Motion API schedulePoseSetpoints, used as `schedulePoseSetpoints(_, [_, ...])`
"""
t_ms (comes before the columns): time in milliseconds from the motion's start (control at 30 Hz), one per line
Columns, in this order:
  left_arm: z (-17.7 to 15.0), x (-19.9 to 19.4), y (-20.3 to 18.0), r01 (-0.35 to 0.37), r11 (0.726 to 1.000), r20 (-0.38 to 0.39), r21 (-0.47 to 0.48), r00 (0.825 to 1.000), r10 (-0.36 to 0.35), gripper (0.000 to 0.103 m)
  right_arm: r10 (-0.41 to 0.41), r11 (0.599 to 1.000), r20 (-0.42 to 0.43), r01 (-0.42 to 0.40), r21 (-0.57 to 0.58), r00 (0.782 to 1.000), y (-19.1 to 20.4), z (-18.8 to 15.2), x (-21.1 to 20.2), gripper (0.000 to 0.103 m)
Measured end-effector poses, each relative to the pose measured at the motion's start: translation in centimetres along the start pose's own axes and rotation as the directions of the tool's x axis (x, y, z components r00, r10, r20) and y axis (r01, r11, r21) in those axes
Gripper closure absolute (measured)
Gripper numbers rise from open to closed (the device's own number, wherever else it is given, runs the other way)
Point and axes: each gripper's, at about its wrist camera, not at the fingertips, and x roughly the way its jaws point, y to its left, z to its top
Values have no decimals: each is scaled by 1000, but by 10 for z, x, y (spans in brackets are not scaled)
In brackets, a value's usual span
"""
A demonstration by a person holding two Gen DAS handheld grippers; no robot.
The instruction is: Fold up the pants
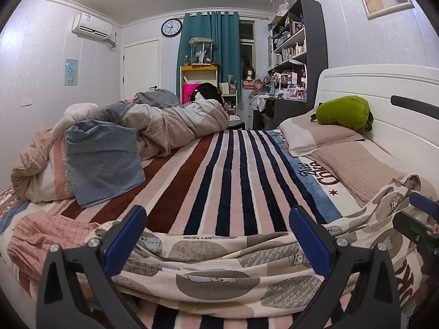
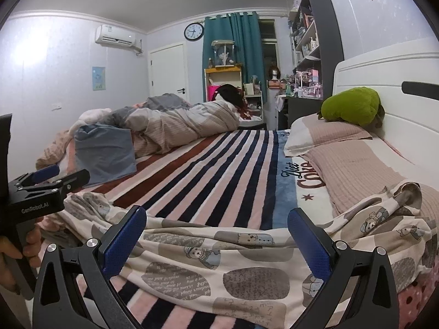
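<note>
A: Left wrist view. Pants (image 1: 214, 271) lie along the near edge of the bed, on the blanket (image 1: 233, 170), stretched crosswise and rumpled. Left gripper (image 1: 218, 235) jaws spread wide, nothing between them; blue pads (image 1: 124, 238) hover just above the cloth.

B: Any fold made?

A: None I can make out. One end rides up onto the pillow (image 1: 365, 164) at right; the other bunches beside a pink checked cloth (image 1: 44, 235). I'd judge the task barely begun: flattening and every fold are still ahead.

B: Fabric?

A: Thin, soft cotton by the look, cream with grey-brown ovals and little bears. It drapes in loose ridges. Blanket is plush, striped navy, pink and rust.

B: Right wrist view?

A: Same pants (image 2: 219, 268), seen from further right. Right gripper (image 2: 216, 235) likewise splayed and empty above them. Left gripper (image 2: 46, 176) shows at the left edge, a hand (image 2: 16, 249) on its grip. The raised end curls over the pillow (image 2: 356, 170), with a limp, hollow hem. Blanket (image 2: 219, 170) beyond is bare of other folds of the pants.
</note>
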Motion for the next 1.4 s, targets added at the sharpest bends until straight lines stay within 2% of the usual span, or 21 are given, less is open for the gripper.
schedulePoseSetpoints(533, [-1, -3, -1, 8, 1000, -4, 7, 1000, -8, 1, 14, 1000, -21, -14, -4, 1000, 2, -1, 3, 0])
schedulePoseSetpoints(733, [-2, 0, 0, 8, 1000, -16, 10, 1000, -8, 1, 25, 999, -35, -24, 27, 999, -6, -5, 4, 1])
schedulePoseSetpoints(867, [-6, 7, 2, 2, 1000, -41, 14, 999, -2, 1, 18, 998, -58, -14, 58, 998, -17, -11, 5, 17])
schedulePoseSetpoints(933, [-10, 13, 4, -7, 1000, -61, 17, 998, 8, 1, 16, 997, -74, -11, 77, 997, -26, -17, 6, 21])
schedulePoseSetpoints(1033, [-23, 25, 12, -25, 999, -110, 21, 994, 27, 1, -1, 995, -108, 12, 102, 994, -39, -29, 7, 36])
schedulePoseSetpoints(1100, [-34, 35, 22, -21, 1000, -160, 5, 987, 21, 1, -16, 992, -138, 32, 119, 990, -49, -41, 7, 50])
schedulePoseSetpoints(1200, [-54, 46, 38, -4, 999, -237, -40, 971, -6, 1, -32, 983, -200, 66, 169, 979, -70, -65, 7, 51])
schedulePoseSetpoints(1267, [-70, 51, 47, -17, 998, -278, -59, 961, 0, 1, -41, 973, -249, 95, 210, 968, -87, -85, 7, 51])
schedulePoseSetpoints(1400, [-98, 54, 54, -24, 995, -336, -99, 942, -11, 1, -31, 941, -319, 136, 311, 947, -118, -121, 4, 51])
